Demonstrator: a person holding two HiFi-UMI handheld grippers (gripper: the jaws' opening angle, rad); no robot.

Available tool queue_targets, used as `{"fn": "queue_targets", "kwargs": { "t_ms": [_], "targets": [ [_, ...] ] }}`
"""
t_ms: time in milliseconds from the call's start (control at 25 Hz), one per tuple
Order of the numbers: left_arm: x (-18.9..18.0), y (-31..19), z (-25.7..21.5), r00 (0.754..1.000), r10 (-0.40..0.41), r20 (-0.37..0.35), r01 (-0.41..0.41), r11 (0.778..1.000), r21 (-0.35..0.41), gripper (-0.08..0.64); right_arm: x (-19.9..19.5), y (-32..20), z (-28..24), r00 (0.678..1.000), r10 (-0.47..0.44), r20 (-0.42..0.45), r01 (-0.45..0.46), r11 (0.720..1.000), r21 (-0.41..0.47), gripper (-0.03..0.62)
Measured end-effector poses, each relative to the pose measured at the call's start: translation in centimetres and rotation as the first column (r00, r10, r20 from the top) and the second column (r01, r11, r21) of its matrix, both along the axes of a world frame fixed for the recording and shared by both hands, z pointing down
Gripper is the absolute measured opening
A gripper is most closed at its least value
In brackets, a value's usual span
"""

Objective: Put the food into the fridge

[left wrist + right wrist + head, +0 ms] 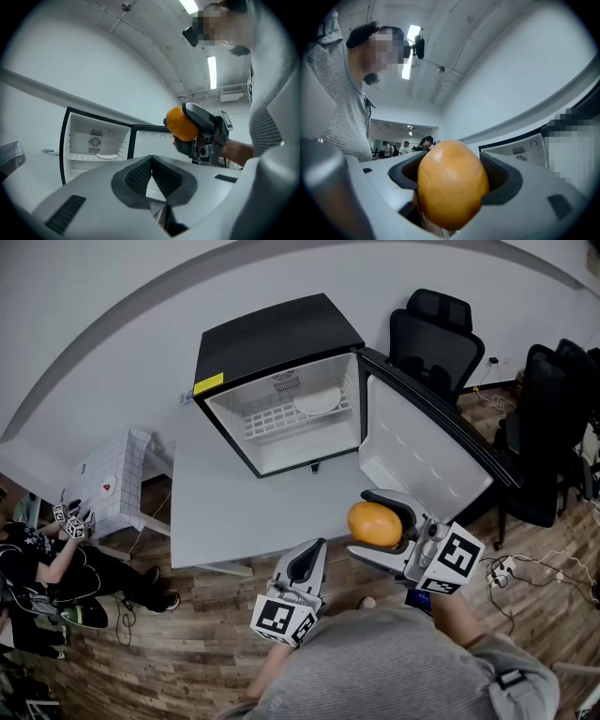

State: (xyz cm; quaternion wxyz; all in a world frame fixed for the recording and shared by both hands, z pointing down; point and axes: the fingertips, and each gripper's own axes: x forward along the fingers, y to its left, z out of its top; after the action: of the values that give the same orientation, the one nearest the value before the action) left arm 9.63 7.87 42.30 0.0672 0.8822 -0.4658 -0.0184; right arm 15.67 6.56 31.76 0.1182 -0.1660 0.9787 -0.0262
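The person is standing at the bottom edge of the head view in a grey ribbed top (pixel 403 667), holding both forearms out in front, close to the body. The right gripper (pixel 362 522) is sitting right of centre, its marker cube towards the lower right and its jaws pointing left and a little up. Those jaws are clamping a round orange piece of food (pixel 375 524) from either side, and in the right gripper view the food (pixel 451 187) is filling the space between the dark pads and bulging out past them. The left gripper (pixel 310 557) is hanging lower and left of it, near the bottom centre, pointing up the frame with its jaws pressed together and nothing between them. The fridge (pixel 277 334) is standing in the upper middle on a grey table (pixel 220 507), well apart from the food, with its door (pixel 422 442) swung wide open to the right. Inside, a white plate (pixel 317 401) is lying on the wire shelf (pixel 277 418). The food is hovering over the table's near right corner, just below the open door. Black office chairs (pixel 427 329) are standing at the upper right on the wooden floor (pixel 187 634), and another person (pixel 56 559) is sitting at the lower left.
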Motion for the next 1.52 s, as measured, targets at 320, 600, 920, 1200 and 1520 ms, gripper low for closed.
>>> {"fn": "queue_targets", "kwargs": {
  "t_ms": [320,600,920,1200,1520],
  "targets": [
    [1.6,0.7,0.1,1.0,-0.021,0.008,0.021,1.0,0.005,0.011,1.4,0.5,0.4,1.0,-0.017,-0.007,0.017,1.0,-0.001,0.339],
    [1.5,1.3,0.5,0.999,-0.032,0.025,0.033,0.999,-0.008,0.011,1.3,0.1,0.9,1.0,-0.023,-0.006,0.023,1.0,-0.014,0.339],
    [0.0,-1.6,1.1,1.0,-0.006,0.005,0.006,1.0,-0.021,0.011,-0.6,-2.8,1.7,1.0,0.003,-0.022,-0.004,0.999,-0.042,0.339],
    [-2.4,-6.3,0.3,0.999,0.033,-0.004,-0.033,0.999,-0.019,0.011,-3.2,-7.6,1.6,0.998,0.042,-0.038,-0.044,0.998,-0.052,0.339],
    [-7.0,-11.7,-0.3,0.998,0.054,-0.013,-0.055,0.998,-0.005,0.011,-7.4,-13.0,1.2,0.995,0.085,-0.049,-0.087,0.995,-0.038,0.339]
  ]
}}
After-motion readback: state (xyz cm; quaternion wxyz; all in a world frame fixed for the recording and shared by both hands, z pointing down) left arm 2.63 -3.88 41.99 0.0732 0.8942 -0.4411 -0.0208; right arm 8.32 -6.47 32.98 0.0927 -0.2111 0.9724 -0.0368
